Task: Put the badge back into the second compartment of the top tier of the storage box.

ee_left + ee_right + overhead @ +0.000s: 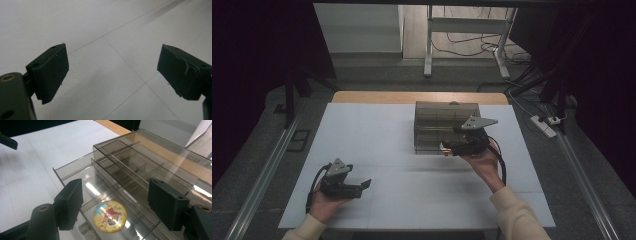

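The right gripper (115, 202) hangs with jaws spread, pinching nothing — a round cartoon badge (109, 215) lies below them in the pulled-out drawer of the smoky clear plastic box (437, 120). The left gripper (112, 72), jaws wide and empty, rests near the front left of the white table (377, 130). Beyond the table — grey floor, cables and a power strip (544, 126).

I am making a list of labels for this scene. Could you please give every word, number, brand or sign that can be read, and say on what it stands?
None: no readable text in these views.
The round badge in the clear drawer box carries a colourful cartoon picture, no legible letters.
The right gripper and left gripper bear no markings.
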The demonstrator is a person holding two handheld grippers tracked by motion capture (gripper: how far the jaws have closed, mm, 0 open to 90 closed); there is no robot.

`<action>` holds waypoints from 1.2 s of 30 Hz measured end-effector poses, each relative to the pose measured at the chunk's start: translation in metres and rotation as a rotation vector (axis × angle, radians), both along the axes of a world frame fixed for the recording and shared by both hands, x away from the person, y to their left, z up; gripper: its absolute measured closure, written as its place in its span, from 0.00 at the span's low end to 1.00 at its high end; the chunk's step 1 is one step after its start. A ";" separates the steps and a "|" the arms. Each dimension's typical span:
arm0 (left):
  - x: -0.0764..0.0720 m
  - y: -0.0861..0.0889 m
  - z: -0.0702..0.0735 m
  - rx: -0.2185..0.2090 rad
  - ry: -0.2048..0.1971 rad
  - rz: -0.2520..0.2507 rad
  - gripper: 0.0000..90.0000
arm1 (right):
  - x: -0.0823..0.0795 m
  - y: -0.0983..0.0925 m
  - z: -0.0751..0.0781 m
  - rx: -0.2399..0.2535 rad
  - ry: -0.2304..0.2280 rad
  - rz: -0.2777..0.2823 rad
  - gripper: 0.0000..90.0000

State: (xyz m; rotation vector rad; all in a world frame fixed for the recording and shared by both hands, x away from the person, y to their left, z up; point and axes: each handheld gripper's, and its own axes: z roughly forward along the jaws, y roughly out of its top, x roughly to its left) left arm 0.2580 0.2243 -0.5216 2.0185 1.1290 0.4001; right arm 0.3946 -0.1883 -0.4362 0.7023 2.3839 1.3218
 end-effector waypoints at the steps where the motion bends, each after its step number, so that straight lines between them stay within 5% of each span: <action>1: 0.000 0.000 0.000 0.000 0.000 0.000 0.11 | -0.001 -0.001 0.000 0.002 0.000 0.001 0.30; 25: -0.002 0.000 0.001 0.002 -0.004 -0.001 0.11 | -0.032 -0.022 -0.001 0.038 -0.049 0.005 0.30; 36: -0.004 0.000 0.001 0.003 -0.006 -0.007 0.11 | -0.058 -0.054 -0.014 0.044 -0.040 -0.014 0.30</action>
